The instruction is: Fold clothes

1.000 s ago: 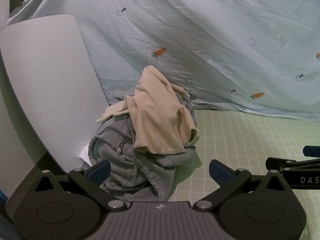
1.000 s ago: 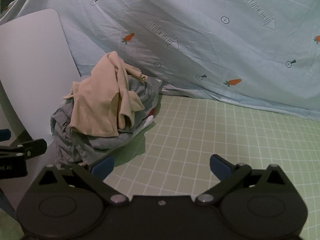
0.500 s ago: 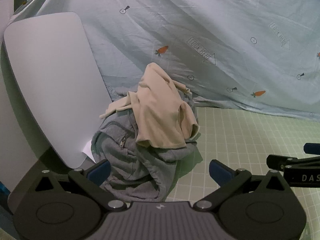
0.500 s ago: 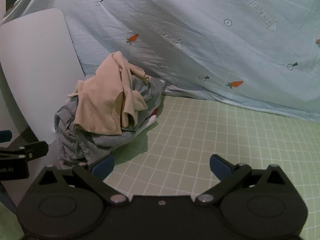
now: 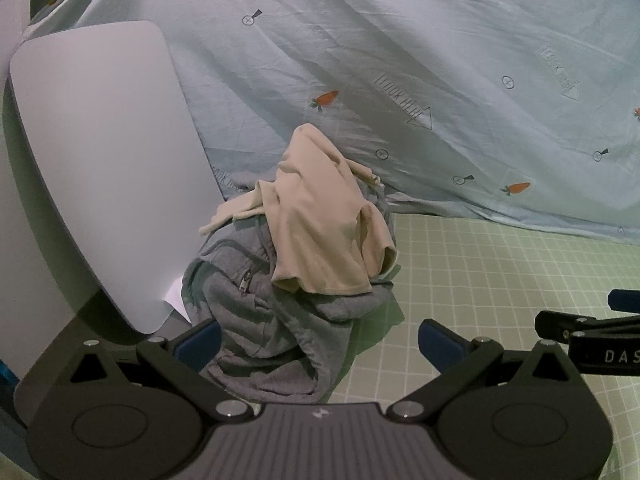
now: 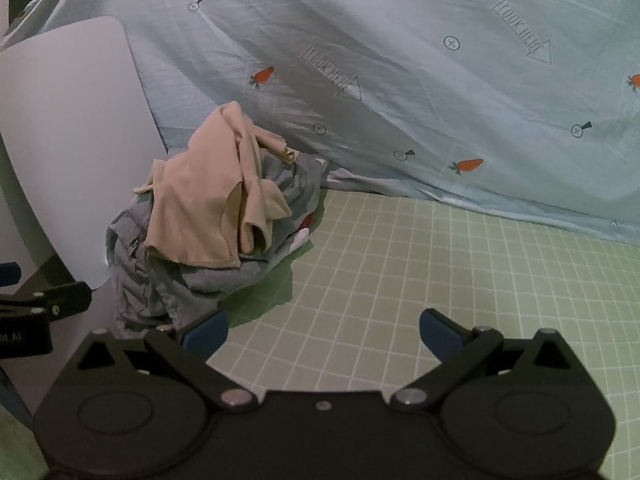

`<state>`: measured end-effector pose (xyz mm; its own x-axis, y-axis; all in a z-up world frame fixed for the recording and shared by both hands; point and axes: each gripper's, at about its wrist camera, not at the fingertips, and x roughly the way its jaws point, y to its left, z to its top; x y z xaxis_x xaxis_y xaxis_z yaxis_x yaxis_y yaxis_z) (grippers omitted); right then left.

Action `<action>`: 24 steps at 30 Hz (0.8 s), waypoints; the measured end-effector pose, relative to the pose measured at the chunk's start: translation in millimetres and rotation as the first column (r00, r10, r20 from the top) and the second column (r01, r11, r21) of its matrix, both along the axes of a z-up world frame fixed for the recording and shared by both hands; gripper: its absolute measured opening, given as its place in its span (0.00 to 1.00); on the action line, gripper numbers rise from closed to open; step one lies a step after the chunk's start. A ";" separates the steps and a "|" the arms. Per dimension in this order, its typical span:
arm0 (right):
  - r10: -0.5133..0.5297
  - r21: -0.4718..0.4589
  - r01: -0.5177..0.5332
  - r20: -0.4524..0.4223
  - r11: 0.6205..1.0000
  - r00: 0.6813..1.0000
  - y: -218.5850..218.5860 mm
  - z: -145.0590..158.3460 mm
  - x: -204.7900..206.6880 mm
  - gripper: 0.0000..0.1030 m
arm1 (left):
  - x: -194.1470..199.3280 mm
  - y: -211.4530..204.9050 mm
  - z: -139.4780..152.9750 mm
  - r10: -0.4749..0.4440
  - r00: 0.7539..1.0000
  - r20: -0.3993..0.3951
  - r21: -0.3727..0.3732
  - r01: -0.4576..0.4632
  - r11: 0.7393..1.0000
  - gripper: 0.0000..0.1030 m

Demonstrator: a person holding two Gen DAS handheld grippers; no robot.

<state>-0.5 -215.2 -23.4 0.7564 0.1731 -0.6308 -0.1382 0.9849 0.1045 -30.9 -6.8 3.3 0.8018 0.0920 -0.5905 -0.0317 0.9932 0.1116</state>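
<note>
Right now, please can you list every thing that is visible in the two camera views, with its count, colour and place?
beige garment: one, beige, crumpled on top of the pile of clothes.
grey zip garment: one, grey, crumpled under the beige garment, on the mat beside the white panel.
mat: one, light green with a white grid, under the pile and spreading to the right.
sheet: one, pale blue with carrots and arrows printed on it, hanging behind the pile.
white panel: one, white with rounded corners, leaning at the left of the pile.
left gripper: one, black with blue pads, open, close before the pile.
right gripper: one, black with blue pads, open, over the mat.
</note>
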 end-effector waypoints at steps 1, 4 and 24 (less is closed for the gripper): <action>-0.002 0.000 0.002 0.000 1.000 1.000 -0.3 -0.2 0.1 1.00 | 0.8 -2.1 0.0 0.000 1.000 0.000 0.001 0.000 1.000 1.00; -0.006 0.001 0.006 0.001 1.000 1.000 -1.2 -1.0 0.4 1.00 | 1.7 -2.2 -0.1 -0.002 1.000 -0.001 0.002 0.002 1.000 1.00; -0.033 -0.005 0.033 -0.027 0.999 0.999 -2.8 -12.1 10.3 1.00 | 16.0 -5.0 -8.5 -0.029 0.999 -0.031 -0.006 0.028 1.000 1.00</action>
<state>9.9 -218.0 -35.5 0.7442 0.1452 -0.6520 -0.1028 0.9894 0.1029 -14.9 -11.8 -5.2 0.7851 0.0661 -0.6158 0.0001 0.9943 0.1069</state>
